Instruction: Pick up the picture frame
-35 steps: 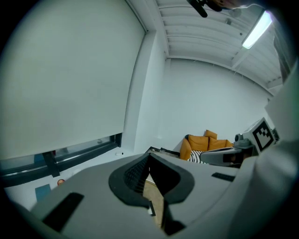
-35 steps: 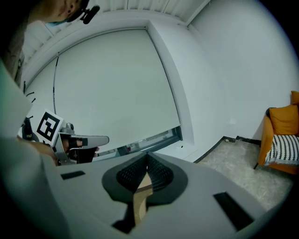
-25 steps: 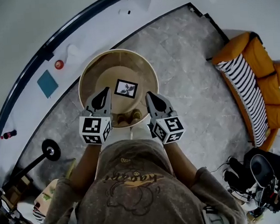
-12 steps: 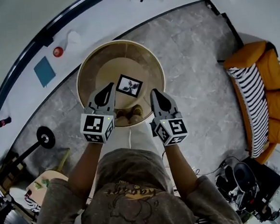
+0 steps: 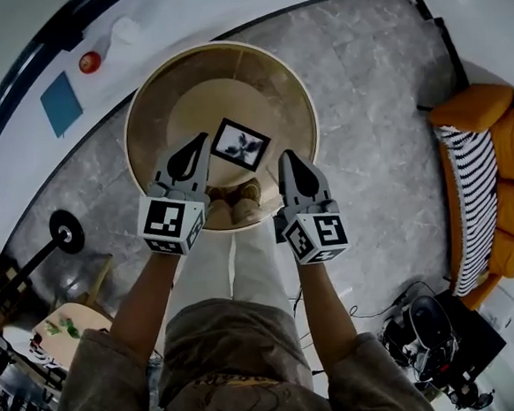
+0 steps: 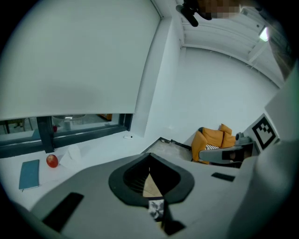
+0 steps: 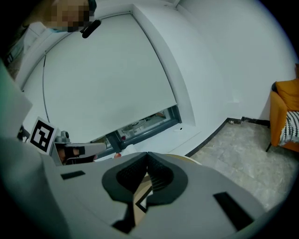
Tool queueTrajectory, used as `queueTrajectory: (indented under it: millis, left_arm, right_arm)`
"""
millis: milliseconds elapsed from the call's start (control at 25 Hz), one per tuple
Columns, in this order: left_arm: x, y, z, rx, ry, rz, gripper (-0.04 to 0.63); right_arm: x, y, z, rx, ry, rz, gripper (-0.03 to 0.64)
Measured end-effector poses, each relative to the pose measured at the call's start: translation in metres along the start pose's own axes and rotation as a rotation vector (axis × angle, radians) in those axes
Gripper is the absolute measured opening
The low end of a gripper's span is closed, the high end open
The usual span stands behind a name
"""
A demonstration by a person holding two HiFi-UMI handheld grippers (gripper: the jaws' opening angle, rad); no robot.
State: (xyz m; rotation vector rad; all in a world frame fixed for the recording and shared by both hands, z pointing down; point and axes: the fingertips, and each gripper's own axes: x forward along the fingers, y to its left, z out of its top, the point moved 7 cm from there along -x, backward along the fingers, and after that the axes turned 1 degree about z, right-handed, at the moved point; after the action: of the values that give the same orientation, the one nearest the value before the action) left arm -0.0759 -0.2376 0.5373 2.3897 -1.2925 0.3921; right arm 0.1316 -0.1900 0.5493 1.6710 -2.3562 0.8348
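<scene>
Left hand-held gripper (image 5: pixel 201 142) and right hand-held gripper (image 5: pixel 287 157) are held closed, empty, either side of the picture frame (image 5: pixel 241 144) on the round tabletop (image 5: pixel 155 86), likely for approach.

I saw a round wooden table (image 5: pixel 198 103) with a rim around its edge, filling the middle of the head view. A picture frame (image 5: pixel 241 144) sat on it, right of centre, and the far and left parts of the top were bare wood. My left gripper (image 5: pixel 201 143) and right gripper (image 5: pixel 286 157), jaws together, hung over the near part, just beside the frame on either side. Grey floor (image 5: pixel 364 103) lay open to the right of the table. An orange sofa (image 5: pixel 494 181) stood well apart at the right. A stand's round base (image 5: pixel 64 231) sat on the floor to the left.
</scene>
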Motion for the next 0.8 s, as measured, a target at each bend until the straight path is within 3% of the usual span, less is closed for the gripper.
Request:
queueTrajectory:
  millis: [480,640,680,720,760,800]
  left_arm:
    - [0.034,0.004,-0.084,-0.004,0.082,-0.077,0.02]
    - [0.043,0.003,-0.093,-0.02,0.107,-0.095,0.128]
    - [0.046,0.003,-0.095,-0.019,0.113,-0.095,0.158]
    - [0.048,0.004,-0.097,-0.015,0.12,-0.093,0.189]
    - [0.049,0.004,-0.099,-0.011,0.126,-0.089,0.214]
    - [0.05,0.004,-0.101,-0.008,0.13,-0.085,0.233]
  right_arm:
    - [0.028,-0.02,-0.071,0.03,0.037,-0.04,0.015]
    - [0.029,-0.021,-0.08,0.034,0.035,-0.043,0.017]
    - [0.03,-0.022,-0.082,0.046,0.036,-0.036,0.052]
    - [0.031,-0.022,-0.084,0.065,0.039,-0.027,0.183]
    - [0.033,-0.023,-0.086,0.081,0.045,-0.018,0.254]
    - [0.034,-0.025,-0.088,0.088,0.052,-0.014,0.267]
